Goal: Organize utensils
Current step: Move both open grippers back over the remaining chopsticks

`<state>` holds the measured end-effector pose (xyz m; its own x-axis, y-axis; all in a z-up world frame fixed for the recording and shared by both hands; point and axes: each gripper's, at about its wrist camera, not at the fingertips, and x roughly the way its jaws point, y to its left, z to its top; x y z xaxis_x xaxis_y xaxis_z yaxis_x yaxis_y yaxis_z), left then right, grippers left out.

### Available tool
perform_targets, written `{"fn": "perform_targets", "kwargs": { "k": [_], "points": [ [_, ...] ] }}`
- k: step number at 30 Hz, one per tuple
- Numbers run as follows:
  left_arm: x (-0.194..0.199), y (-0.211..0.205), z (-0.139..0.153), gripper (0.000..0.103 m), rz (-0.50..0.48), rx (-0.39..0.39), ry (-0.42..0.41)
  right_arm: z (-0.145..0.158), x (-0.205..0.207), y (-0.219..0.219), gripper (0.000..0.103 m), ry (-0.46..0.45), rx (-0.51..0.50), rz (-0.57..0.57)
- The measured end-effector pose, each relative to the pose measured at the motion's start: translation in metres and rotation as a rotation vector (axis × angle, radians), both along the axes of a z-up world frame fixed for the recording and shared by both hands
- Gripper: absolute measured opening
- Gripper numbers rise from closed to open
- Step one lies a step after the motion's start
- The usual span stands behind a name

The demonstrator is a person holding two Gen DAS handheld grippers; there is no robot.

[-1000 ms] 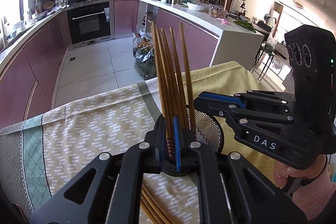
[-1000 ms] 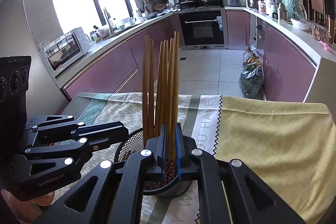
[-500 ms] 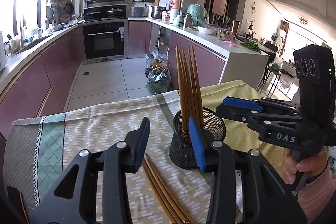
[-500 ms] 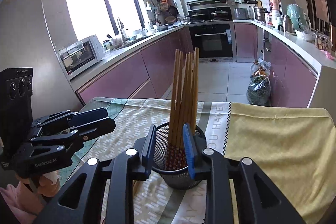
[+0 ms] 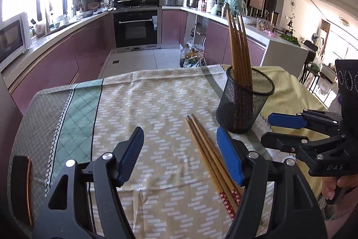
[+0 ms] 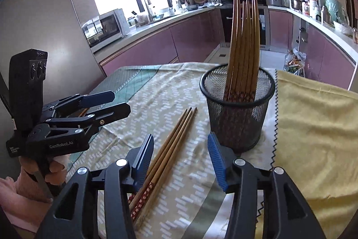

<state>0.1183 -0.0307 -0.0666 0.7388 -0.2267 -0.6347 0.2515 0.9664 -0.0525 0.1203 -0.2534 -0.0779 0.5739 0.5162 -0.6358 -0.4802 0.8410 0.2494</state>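
Left wrist view, wooden chopsticks (image 5: 240, 53) upright in mesh cup (image 5: 242, 102), red-patterned ends down

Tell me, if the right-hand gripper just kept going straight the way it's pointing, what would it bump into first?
Probably the loose chopsticks lying on the tablecloth, between the open right gripper fingers. The mesh cup sits slightly right of that line; depth is hard to judge.

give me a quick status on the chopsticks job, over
Left gripper open, empty. Right gripper open, empty. Bundle of chopsticks upright in mesh cup; loose chopsticks flat on tablecloth beside it. Nothing blocking them.
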Motion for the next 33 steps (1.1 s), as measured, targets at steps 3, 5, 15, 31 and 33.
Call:
{"fn": "perform_targets", "kwargs": {
  "k": [3,5,15,31,33],
  "points": [
    [-0.002,0.002,-0.018,0.067,0.015,0.015,0.043,-0.016,0.000,0.008,0.048,0.041,-0.029,-0.005],
    [-0.003,0.004,-0.028,0.067,0.017,0.010,0.072,-0.024,-0.001,0.013,0.048,0.064,-0.040,-0.007],
    [0.004,-0.006,-0.058,0.066,0.001,0.011,0.164,-0.043,-0.002,0.028,0.044,0.110,-0.083,-0.013],
    [0.018,-0.017,-0.064,0.065,-0.032,0.010,0.188,-0.048,-0.002,0.031,0.039,0.112,-0.134,-0.020],
    [0.021,-0.020,-0.065,0.065,-0.038,0.013,0.190,-0.048,0.000,0.033,0.037,0.119,-0.135,-0.023]
  ]
}}
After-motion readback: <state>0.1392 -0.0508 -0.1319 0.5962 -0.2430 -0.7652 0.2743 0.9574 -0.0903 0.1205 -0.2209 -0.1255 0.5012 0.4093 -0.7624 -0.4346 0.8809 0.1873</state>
